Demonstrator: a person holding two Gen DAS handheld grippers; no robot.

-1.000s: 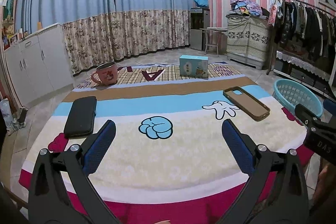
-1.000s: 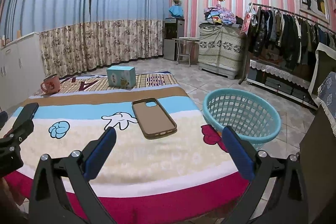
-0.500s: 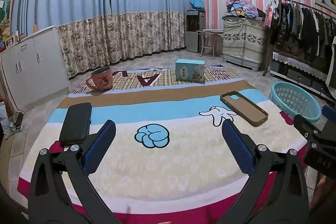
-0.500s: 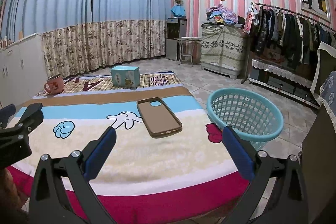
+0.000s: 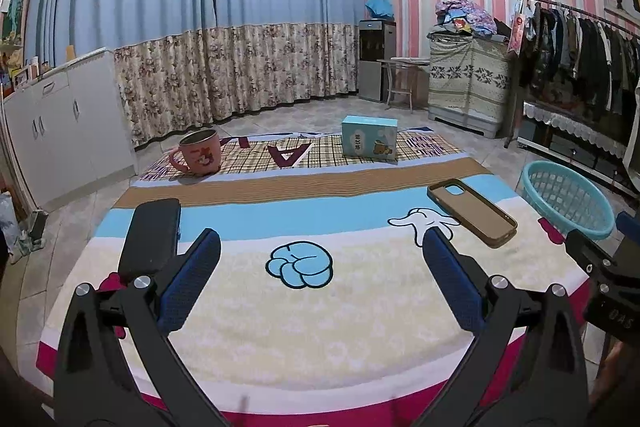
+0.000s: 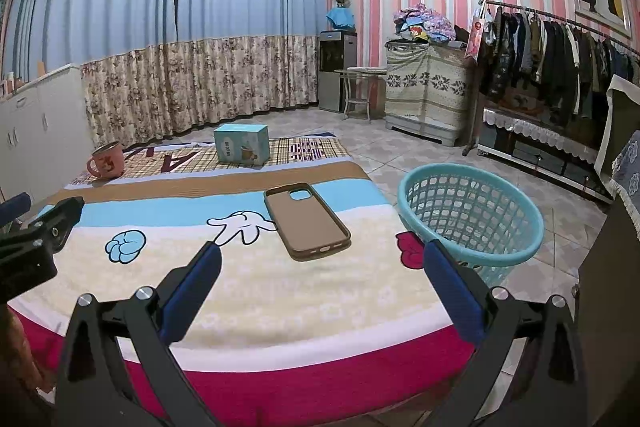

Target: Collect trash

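A cartoon-printed cloth covers the table. On it lie a brown phone case, a black case, a pink mug and a light-blue carton. A turquoise mesh basket stands on the floor off the table's right edge. My left gripper hovers open over the near middle of the table, holding nothing. My right gripper is open and empty too, just short of the phone case.
White cabinets line the left wall, curtains hang behind the table. A clothes rack and a covered cabinet stand at the right. Tiled floor lies between table and furniture.
Both grippers have shifted slightly; the table objects sit a little nearer and lower in both views. Both stayed open and nothing was grasped.
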